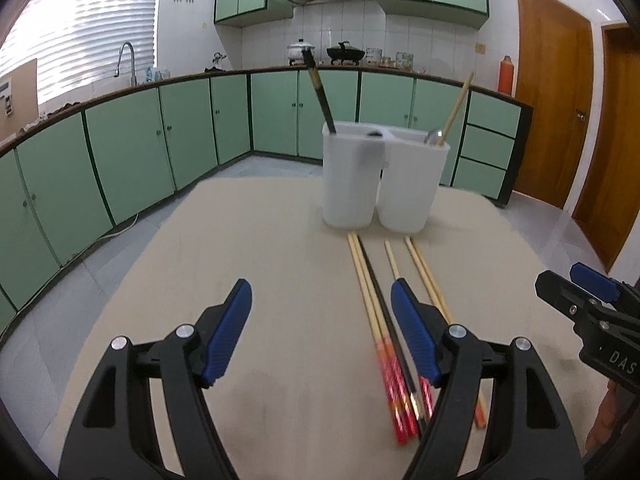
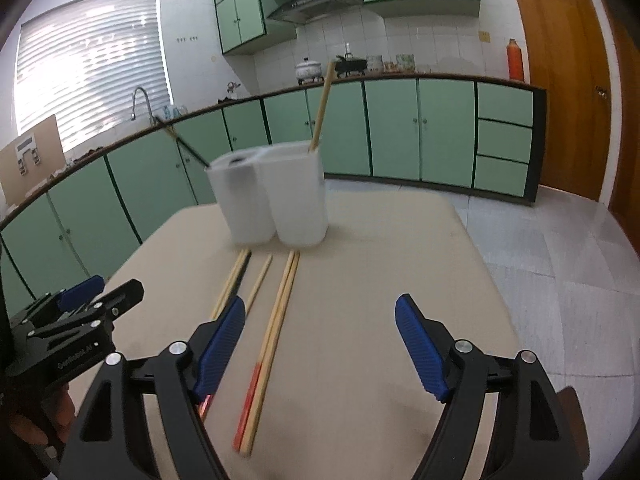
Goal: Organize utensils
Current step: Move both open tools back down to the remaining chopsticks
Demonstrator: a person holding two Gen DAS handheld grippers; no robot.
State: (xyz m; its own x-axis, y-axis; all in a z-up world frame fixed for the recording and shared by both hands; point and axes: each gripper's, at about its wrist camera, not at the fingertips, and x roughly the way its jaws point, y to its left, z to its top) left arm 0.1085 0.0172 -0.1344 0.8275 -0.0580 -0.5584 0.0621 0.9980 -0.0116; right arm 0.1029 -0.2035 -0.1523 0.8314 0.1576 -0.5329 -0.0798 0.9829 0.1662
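White two-compartment holder (image 1: 384,178) near far desk (image 1: 260,248) edge; black chopstick, wooden chopstick, spoon inside. Loose chopsticks (image 1: 374,300) lying mid-desk, in front of holder. Left gripper (image 1: 320,300): jaws wide apart, empty. Right gripper (image 2: 320,314): jaws wide apart, empty, above desk.

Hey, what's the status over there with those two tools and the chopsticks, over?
Left tool and right tool open, empty. Five chopsticks on table before white holder. Nothing blocking.
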